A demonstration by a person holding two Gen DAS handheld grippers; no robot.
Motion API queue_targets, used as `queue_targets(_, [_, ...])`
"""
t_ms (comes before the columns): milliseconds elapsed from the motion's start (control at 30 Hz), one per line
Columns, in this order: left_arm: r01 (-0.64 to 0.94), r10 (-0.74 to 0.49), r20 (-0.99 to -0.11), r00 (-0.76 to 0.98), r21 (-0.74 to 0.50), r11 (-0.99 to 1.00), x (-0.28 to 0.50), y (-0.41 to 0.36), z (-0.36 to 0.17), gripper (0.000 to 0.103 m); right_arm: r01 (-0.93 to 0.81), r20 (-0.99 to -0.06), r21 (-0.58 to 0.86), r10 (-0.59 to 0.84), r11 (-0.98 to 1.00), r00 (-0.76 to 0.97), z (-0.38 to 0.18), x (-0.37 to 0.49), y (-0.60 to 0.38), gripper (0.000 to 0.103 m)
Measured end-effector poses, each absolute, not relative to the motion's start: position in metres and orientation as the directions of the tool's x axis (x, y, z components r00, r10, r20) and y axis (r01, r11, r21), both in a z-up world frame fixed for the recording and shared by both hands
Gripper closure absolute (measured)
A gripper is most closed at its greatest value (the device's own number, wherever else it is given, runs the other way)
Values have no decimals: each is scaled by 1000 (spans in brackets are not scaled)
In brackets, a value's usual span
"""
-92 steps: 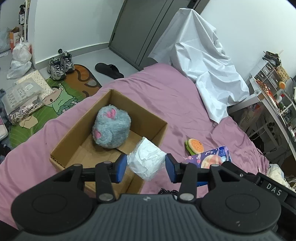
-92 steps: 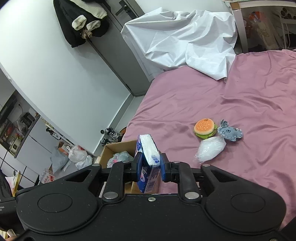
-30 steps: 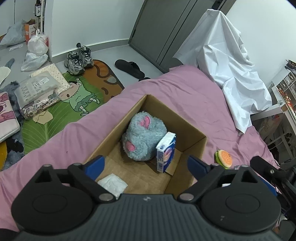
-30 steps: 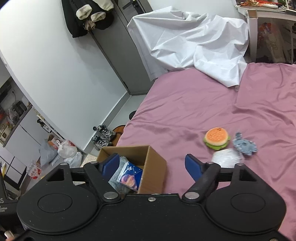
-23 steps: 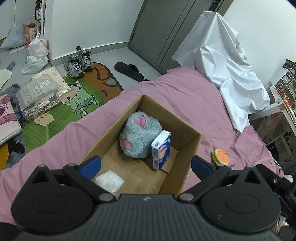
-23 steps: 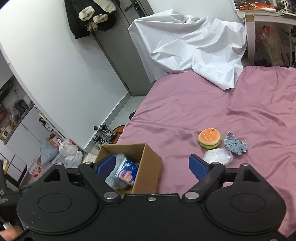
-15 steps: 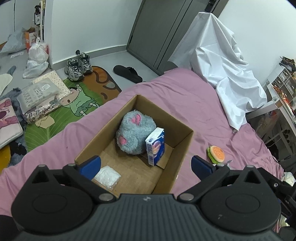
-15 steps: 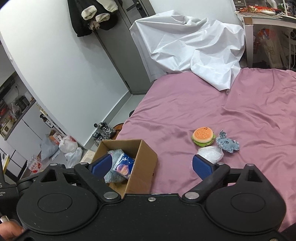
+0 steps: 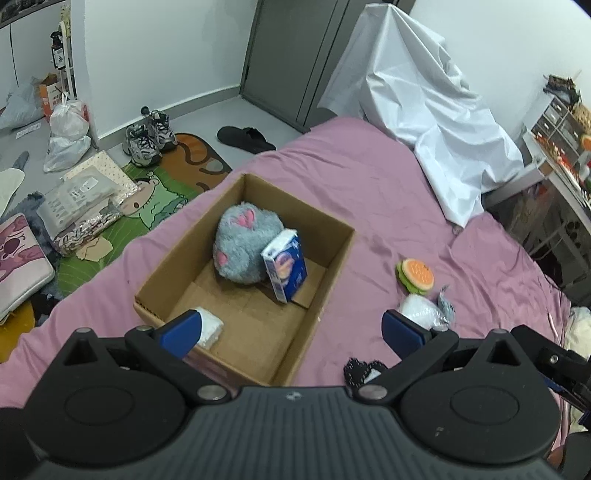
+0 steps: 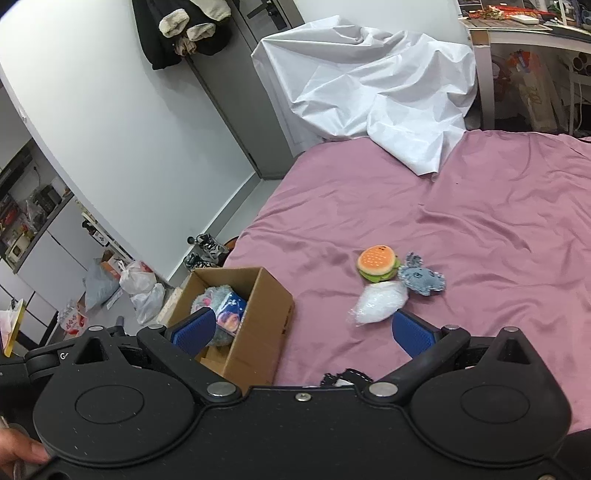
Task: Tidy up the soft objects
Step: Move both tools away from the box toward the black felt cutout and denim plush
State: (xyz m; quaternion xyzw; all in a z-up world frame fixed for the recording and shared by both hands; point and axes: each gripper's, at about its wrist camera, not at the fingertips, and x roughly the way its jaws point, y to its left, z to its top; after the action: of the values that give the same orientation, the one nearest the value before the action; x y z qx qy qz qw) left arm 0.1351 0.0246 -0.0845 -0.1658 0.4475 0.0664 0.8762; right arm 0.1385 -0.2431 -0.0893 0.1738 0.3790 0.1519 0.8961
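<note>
A cardboard box (image 9: 334, 258) (image 10: 266, 314) sits on the pink bed. It holds a grey plush (image 9: 240, 247), a blue tissue pack (image 9: 286, 271) leaning on the plush, and a white packet (image 9: 210, 328). On the bed to its right lie a burger plush (image 9: 415, 277) (image 10: 378, 264), a white bag (image 9: 419, 314) (image 10: 380, 301) and a small grey-blue plush (image 10: 421, 277). My left gripper (image 9: 291, 332) is open and empty above the box's near edge. My right gripper (image 10: 301, 332) is open and empty, between the box and the white bag.
A white sheet (image 9: 424, 99) (image 10: 373, 85) is draped at the head of the bed. A black lacy item (image 9: 362, 369) lies just below the grippers. Shoes (image 9: 147, 136), bags and a mat are on the floor to the left. A desk (image 10: 517, 33) stands to the right.
Both grippers let go of their loads into the box, the white packet and the tissue pack, and opened wide. They then drew back and up from the box.
</note>
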Motion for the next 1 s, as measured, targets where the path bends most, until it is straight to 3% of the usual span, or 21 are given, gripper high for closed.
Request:
queue_targets(333, [-254,-18,-829,560,-192,948,130,-1,-88,0,-137,-653,420,403,897,641,-95,137,-265,0])
queue_targets(1000, [-237,-65,-834,547,-229,944,138,-47,-111,3,-33,-652,491,392,871,649,-120,146,-320,0])
